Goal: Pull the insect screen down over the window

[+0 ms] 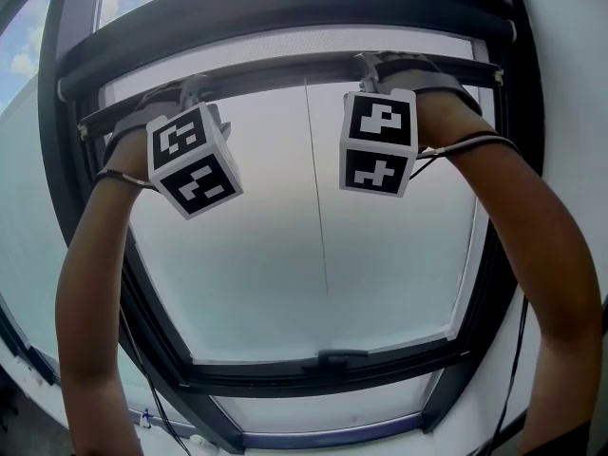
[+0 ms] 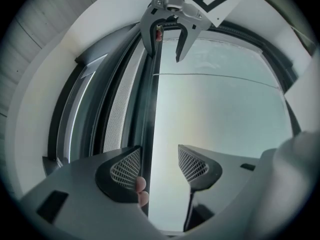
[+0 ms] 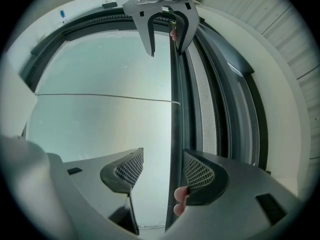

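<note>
At the top of the window (image 1: 285,255), found the insect screen (image 1: 285,44) barely drawn, with only a narrow strip of mesh showing between the top housing (image 1: 285,17) and the dark pull bar (image 1: 285,66). Found both grippers raised to that bar, well apart, one toward each end. Left gripper (image 2: 159,165): fingers spread, straddling the bar, bar just beside one pad, not pinched. Right gripper (image 3: 162,170): same condition, fingers spread, bar close against one pad, no clamping seen. Noted a thin line (image 1: 318,207) down the middle of the window, possibly a pull cord; cannot confirm. Judged the bar stiff, smooth and light, and the proper place to take hold. Judged the mesh soft, thin and liable to tear or crease, so not to be gripped. Should expect some spring resistance from the roller, with snap-back likely on release. Recommend closing on the bar at both stations and drawing down evenly, to avoid skewing the bar in the side channels. Rated slip risk on the smooth bar as moderate.
</note>
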Tool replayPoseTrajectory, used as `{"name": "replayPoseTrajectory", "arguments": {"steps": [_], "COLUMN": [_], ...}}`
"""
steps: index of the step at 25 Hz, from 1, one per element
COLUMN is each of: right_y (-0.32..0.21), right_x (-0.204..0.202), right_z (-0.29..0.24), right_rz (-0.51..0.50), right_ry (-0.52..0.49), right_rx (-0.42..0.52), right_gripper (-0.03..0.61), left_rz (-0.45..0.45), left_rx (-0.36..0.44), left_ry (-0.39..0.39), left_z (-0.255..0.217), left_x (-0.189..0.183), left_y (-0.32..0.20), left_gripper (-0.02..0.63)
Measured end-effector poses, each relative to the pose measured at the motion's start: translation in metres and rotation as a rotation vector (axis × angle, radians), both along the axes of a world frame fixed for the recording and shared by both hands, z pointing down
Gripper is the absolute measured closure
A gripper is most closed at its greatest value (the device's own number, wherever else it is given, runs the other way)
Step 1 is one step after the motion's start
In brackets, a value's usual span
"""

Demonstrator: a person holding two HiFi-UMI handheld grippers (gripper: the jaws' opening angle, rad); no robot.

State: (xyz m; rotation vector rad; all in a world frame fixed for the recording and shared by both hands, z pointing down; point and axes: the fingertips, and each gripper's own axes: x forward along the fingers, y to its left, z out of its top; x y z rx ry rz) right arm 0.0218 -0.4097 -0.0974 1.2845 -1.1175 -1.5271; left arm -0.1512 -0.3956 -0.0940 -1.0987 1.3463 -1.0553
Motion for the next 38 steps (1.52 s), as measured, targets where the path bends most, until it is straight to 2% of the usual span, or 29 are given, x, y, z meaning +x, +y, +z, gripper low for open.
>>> {"name": "replayPoseTrajectory", "arguments": {"steps": [3,7,12,22,25,32,38], "right_y": [0.001,0.0,0.001,0.002,0.003,0.003,0.004], "right_x": [0.001,-0.001,0.002,0.004,0.005,0.005,0.005], "right_z": [0.012,0.019,0.037,0.065,0.078,0.12,0.142], "right_rz": [0.013,0.033,0.032,0.008,-0.012,-0.036,-0.025], "right_ry": [0.009,0.032,0.032,0.019,0.031,0.021,0.004], "right_rx": [-0.032,-0.028,-0.053,-0.06,-0.037,-0.095,-0.116], "right_gripper": [0.345,0.345,0.345,0.345,0.345,0.345,0.345], "left_rz": [0.008,-0.018,-0.021,0.044,0.051,0.045,0.117], "left_rx": [-0.048,-0.039,-0.049,-0.091,-0.127,-0.17,-0.141], "left_ry": [0.011,-0.018,-0.013,0.044,0.038,-0.001,0.032], "left_z": [0.012,0.02,0.036,0.064,0.08,0.12,0.14], "left_x": [0.0,-0.004,0.0,0.006,0.007,0.007,0.011], "left_y": [0.002,0.001,0.001,0.004,0.005,0.007,0.009], "left_gripper": [0.396,0.396,0.396,0.396,0.396,0.396,0.396]}}
